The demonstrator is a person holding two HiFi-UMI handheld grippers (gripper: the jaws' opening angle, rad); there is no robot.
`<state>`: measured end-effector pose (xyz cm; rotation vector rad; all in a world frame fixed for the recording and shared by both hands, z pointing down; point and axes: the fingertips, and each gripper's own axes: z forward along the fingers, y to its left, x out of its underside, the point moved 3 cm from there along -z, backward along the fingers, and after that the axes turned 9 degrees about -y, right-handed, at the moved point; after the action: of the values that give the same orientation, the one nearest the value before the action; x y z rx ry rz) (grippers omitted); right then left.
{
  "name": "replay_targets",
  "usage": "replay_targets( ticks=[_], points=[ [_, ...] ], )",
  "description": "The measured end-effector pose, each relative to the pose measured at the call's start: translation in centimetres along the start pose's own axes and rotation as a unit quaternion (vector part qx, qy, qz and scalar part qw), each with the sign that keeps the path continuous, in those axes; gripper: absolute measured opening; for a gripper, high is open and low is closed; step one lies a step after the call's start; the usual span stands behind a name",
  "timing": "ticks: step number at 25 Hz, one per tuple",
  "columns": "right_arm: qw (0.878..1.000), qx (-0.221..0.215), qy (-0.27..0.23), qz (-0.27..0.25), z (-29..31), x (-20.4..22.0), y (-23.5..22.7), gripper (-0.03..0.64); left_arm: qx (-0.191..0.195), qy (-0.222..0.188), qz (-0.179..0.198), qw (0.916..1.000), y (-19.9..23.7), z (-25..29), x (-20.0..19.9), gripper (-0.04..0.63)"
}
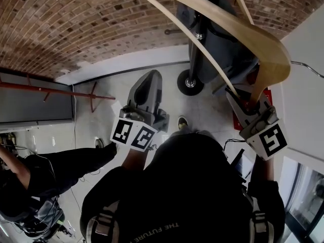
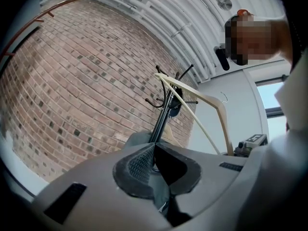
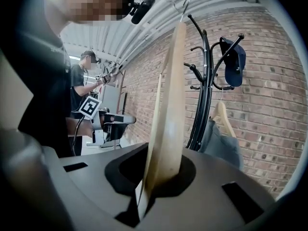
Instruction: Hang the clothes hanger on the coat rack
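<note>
A pale wooden clothes hanger is held by one end in my right gripper, which is shut on it at the right of the head view. In the right gripper view the hanger stands up from between the jaws, its wire hook at the top. The black coat rack rises just right of it, apart from it, against the brick wall. My left gripper is at centre left, shut, with nothing between its pads. In the left gripper view it points towards the rack and the hanger.
On the rack hang a blue cap and a second wooden hanger with a grey garment. The rack's base stands on the floor ahead. A seated person is at the left, beside a red metal frame. Another person stands further back.
</note>
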<state>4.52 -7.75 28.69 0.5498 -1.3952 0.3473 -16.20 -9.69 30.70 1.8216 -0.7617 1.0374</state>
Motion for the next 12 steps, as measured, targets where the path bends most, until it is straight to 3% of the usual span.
replay_targets(
  ticks=[12],
  points=[
    [0.999,0.002,0.049,-0.004,2.1,0.9,-1.9,0.03,0.005,0.004,-0.013,0.9999,2.8,2.3,-0.1,0.02]
  ],
)
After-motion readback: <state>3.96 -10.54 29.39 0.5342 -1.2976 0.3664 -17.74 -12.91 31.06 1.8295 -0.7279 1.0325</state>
